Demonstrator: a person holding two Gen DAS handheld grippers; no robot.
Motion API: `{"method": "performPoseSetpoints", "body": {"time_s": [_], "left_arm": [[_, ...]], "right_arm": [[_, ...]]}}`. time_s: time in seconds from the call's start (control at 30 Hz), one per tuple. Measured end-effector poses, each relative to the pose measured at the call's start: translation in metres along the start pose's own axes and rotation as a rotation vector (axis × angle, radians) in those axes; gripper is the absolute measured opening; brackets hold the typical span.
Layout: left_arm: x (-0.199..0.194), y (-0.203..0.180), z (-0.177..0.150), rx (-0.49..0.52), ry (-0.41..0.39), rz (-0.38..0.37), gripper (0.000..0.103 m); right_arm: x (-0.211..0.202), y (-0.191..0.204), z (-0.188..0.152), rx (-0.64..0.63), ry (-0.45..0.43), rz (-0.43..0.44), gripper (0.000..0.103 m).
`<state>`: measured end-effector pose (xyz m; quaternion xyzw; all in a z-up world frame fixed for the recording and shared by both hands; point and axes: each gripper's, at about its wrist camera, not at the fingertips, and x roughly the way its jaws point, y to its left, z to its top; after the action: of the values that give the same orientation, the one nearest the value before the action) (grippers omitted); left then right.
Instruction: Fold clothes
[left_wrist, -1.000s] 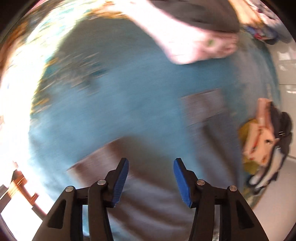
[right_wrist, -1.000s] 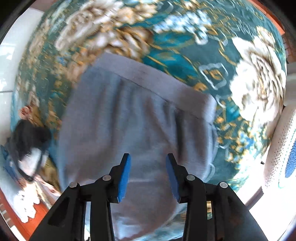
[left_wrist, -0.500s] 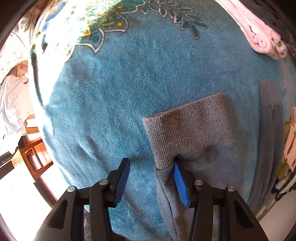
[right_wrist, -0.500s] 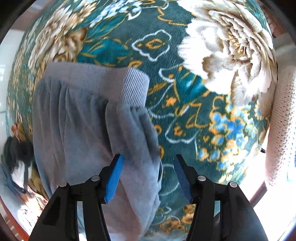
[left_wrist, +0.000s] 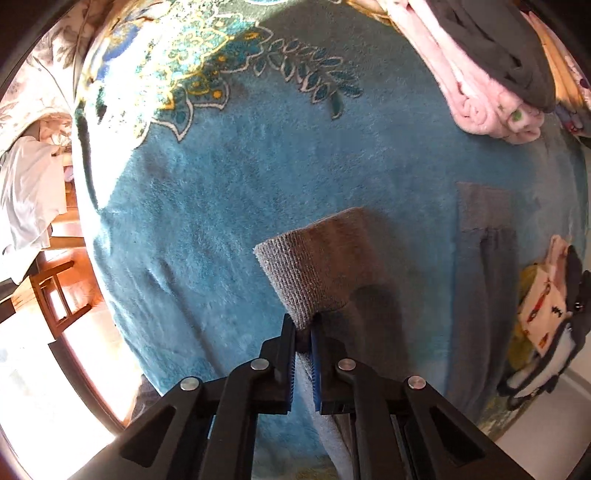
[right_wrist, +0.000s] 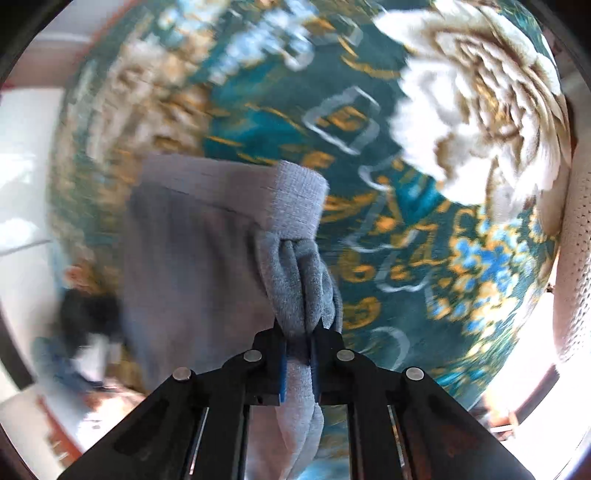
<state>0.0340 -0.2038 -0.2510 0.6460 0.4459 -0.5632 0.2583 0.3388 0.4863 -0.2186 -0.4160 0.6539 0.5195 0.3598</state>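
Observation:
Grey sweatpants (left_wrist: 476, 295) lie on a teal floral blanket (left_wrist: 221, 206). My left gripper (left_wrist: 303, 338) is shut on the pants just below one ribbed cuff (left_wrist: 310, 273), which stands up off the blanket. The other leg's cuff (left_wrist: 482, 206) lies flat to the right. In the right wrist view my right gripper (right_wrist: 298, 341) is shut on bunched grey fabric just below a ribbed band (right_wrist: 295, 199) of the sweatpants (right_wrist: 192, 266), at their right edge. That view is motion-blurred.
Folded pink and dark clothes (left_wrist: 491, 88) are stacked at the far right of the blanket. A heap of mixed garments (left_wrist: 546, 317) lies at the right edge. A wooden chair (left_wrist: 55, 291) stands left, beyond the bed. A white knitted item (right_wrist: 576, 258) lies right of the blanket (right_wrist: 424, 258).
Both grippers were open over the pants; each has closed on fabric below a ribbed band. The left one's cuff has lifted off the blanket.

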Motion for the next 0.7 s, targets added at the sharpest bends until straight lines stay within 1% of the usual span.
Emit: {"method": "performPoseSetpoints", "body": {"time_s": [0.03,0.1,0.2,0.27,0.37,0.4,0.43,0.53,0.57,0.6,0.7], "left_arm": [[-0.003,-0.014,0.005,0.002,0.005,0.002,0.008],[-0.009,-0.042,0.015,0.005,0.016,0.006,0.008],[-0.008,-0.086,0.032,-0.013,0.037,0.029,0.008],[-0.001,-0.122,0.047,-0.013,0.053,0.060,0.008],[0.008,-0.173,0.067,0.007,0.049,0.103,0.008],[0.010,-0.195,0.079,0.015,0.045,0.116,0.008],[0.010,-0.225,0.100,0.019,0.043,0.127,0.008],[0.026,-0.268,0.113,0.041,0.049,0.152,0.008],[0.031,-0.269,0.106,0.051,0.050,0.163,0.008],[0.035,-0.280,0.110,0.064,0.047,0.174,0.008],[0.051,-0.319,0.122,0.144,0.031,0.211,0.008]], "right_arm": [[-0.008,0.011,0.001,-0.017,-0.003,0.021,0.010],[-0.010,0.041,0.006,-0.049,0.006,0.035,0.010],[0.001,0.093,0.015,-0.092,0.013,0.040,0.010],[0.008,0.122,0.016,-0.116,0.018,0.036,0.010],[0.019,0.150,0.015,-0.143,0.024,0.015,0.010],[0.022,0.160,0.016,-0.153,0.024,0.006,0.010],[0.025,0.168,0.019,-0.162,0.022,-0.002,0.010],[0.047,0.195,0.026,-0.175,0.021,-0.032,0.010],[0.053,0.201,0.028,-0.169,0.021,-0.040,0.010],[0.059,0.207,0.031,-0.161,0.019,-0.044,0.010],[0.072,0.216,0.037,-0.139,0.012,-0.061,0.010]]}}
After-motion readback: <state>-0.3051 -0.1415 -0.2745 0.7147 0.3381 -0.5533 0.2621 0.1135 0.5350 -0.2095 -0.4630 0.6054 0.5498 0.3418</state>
